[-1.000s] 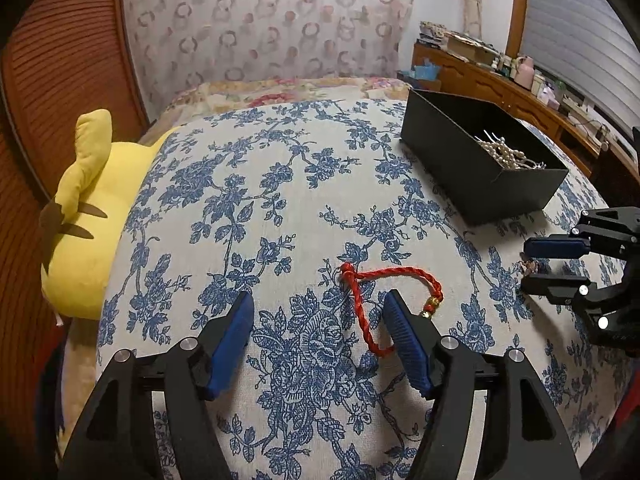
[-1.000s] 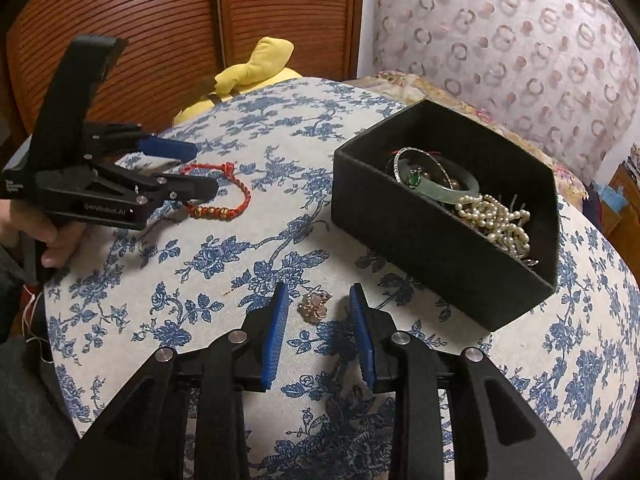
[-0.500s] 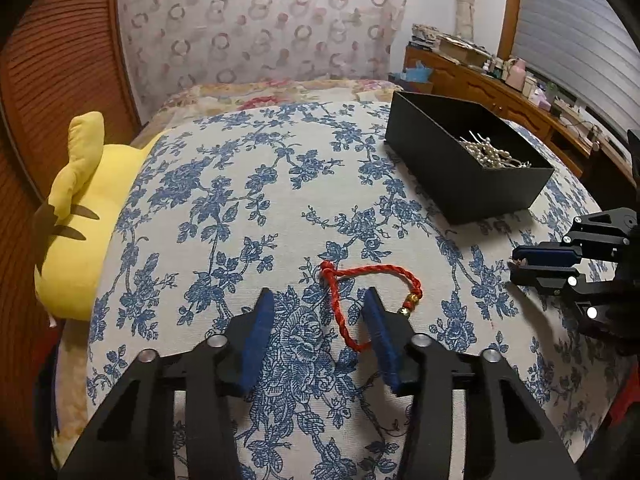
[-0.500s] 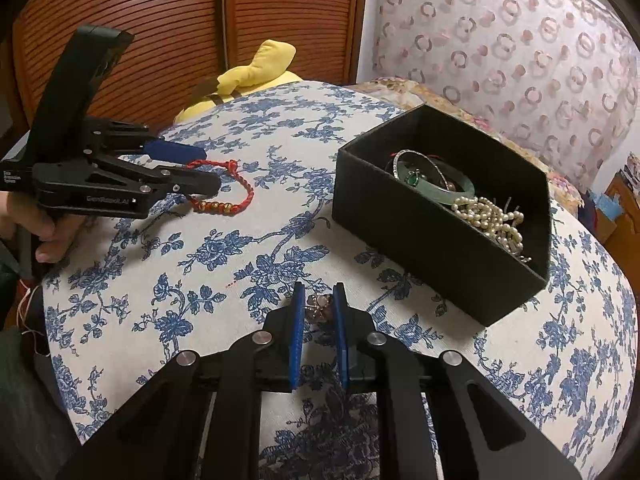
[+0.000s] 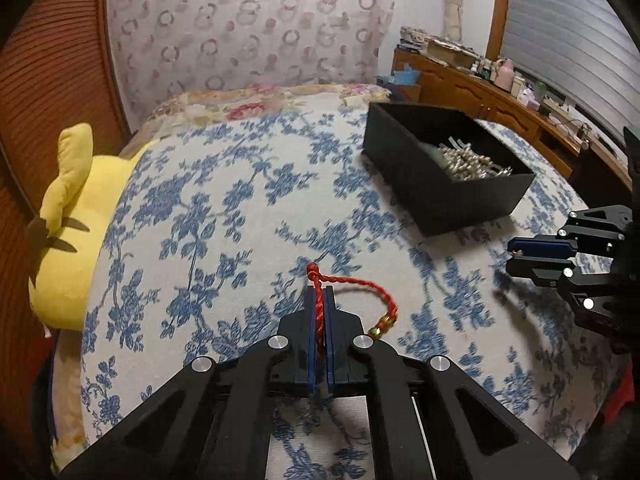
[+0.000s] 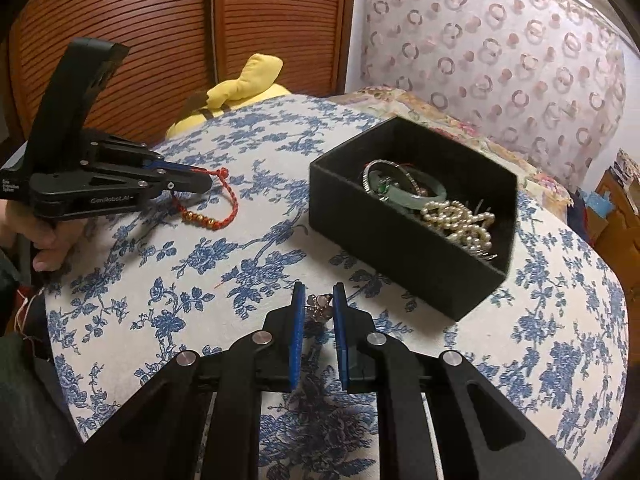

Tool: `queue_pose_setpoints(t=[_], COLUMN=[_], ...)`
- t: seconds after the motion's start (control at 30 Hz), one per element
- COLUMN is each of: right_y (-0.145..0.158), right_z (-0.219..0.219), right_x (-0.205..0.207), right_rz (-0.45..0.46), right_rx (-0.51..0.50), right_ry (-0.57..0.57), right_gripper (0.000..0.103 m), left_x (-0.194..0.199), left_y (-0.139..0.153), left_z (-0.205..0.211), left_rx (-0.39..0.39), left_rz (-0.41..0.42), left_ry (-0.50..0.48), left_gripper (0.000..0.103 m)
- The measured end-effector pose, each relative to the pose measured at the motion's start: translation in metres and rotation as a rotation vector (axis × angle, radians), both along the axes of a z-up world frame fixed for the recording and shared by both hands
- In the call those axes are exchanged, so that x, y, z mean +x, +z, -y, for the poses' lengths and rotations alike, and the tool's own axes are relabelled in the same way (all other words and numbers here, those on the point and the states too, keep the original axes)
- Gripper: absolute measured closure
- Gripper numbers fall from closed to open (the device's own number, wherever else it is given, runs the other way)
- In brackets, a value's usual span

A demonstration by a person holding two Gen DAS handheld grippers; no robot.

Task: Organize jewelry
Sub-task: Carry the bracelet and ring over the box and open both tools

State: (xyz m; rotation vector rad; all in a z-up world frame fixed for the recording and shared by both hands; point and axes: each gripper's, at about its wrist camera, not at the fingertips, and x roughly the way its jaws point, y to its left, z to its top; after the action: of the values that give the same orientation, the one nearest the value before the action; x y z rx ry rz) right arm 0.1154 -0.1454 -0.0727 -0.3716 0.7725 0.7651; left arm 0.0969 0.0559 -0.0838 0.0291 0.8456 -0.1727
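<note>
A red cord bracelet (image 5: 352, 285) with gold beads lies on the blue-flowered cloth. My left gripper (image 5: 319, 298) is shut on its cord near the knot; this also shows in the right wrist view (image 6: 200, 184), where the bracelet (image 6: 212, 216) trails to the right. My right gripper (image 6: 317, 300) has its pads narrowly apart around a small rose-gold piece (image 6: 318, 306), which sits between them; it also shows in the left wrist view (image 5: 520, 258). A black box (image 6: 384, 236) holds a green bangle (image 6: 416, 192) and pearls (image 6: 460, 220).
A yellow plush toy (image 5: 68, 232) lies at the cloth's left edge, by a wooden slatted door (image 6: 120, 40). A patterned headboard (image 5: 248, 28) stands behind. A wooden dresser (image 5: 480, 96) with clutter runs along the right wall.
My left gripper has closed onto the red bracelet's cord. My right gripper narrowed around the rose-gold piece, then widened slightly.
</note>
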Motion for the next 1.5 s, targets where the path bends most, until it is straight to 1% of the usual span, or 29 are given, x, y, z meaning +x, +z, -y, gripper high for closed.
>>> queue_pose_setpoints(t=[0.37, 0.57, 0.77, 0.93, 0.97, 1.03, 1.07, 1.3, 1.33, 1.37, 1.4, 1.43, 1.5], right_y=[0.031, 0.046, 0.049, 0.046, 0.045, 0.045, 0.046, 0.043, 0.043, 0.043, 0.043, 0.043, 0.045], right_z=[0.023, 0.032, 0.037, 0.038, 0.038, 0.038, 0.039, 0.053, 0.056, 0.059, 0.061, 0.063, 0.067], right_x=[0.01, 0.029, 0.055, 0.069, 0.071, 0.072, 0.072, 0.068, 0.067, 0.064, 0.063, 0.061, 0.055], right_rz=[0.058, 0.09, 0.095, 0.077, 0.072, 0.075, 0.077, 0.079, 0.081, 0.083, 0.084, 0.086, 0.093], right_rx=[0.066, 0.102, 0.13, 0.139, 0.142, 0.139, 0.142, 0.163, 0.166, 0.171, 0.174, 0.177, 0.183], right_ry=[-0.055, -0.107, -0.147, -0.16, -0.157, -0.159, -0.159, -0.187, -0.193, -0.201, -0.206, -0.21, -0.222], right_gripper=[0.088, 0.088, 0.087, 0.087, 0.086, 0.074, 0.066, 0.065, 0.065, 0.065, 0.065, 0.065, 0.065], left_x=[0.002, 0.012, 0.03, 0.047, 0.05, 0.058, 0.062, 0.077, 0.078, 0.078, 0.077, 0.076, 0.071], left_y=[0.03, 0.052, 0.078, 0.084, 0.084, 0.084, 0.083, 0.078, 0.078, 0.077, 0.077, 0.076, 0.075], left_z=[0.022, 0.035, 0.054, 0.068, 0.071, 0.077, 0.08, 0.092, 0.093, 0.093, 0.094, 0.095, 0.096], left_rx=[-0.004, -0.017, -0.035, -0.034, -0.032, -0.029, -0.029, -0.043, -0.043, -0.042, -0.043, -0.041, -0.033], left_rz=[0.071, 0.12, 0.175, 0.184, 0.183, 0.18, 0.178, 0.17, 0.17, 0.17, 0.17, 0.17, 0.178], left_ry=[-0.032, -0.047, -0.069, -0.081, -0.083, -0.087, -0.089, -0.092, -0.087, -0.083, -0.082, -0.081, -0.078], left_gripper=[0.101, 0.101, 0.101, 0.101, 0.101, 0.101, 0.101, 0.1, 0.099, 0.094, 0.086, 0.083, 0.066])
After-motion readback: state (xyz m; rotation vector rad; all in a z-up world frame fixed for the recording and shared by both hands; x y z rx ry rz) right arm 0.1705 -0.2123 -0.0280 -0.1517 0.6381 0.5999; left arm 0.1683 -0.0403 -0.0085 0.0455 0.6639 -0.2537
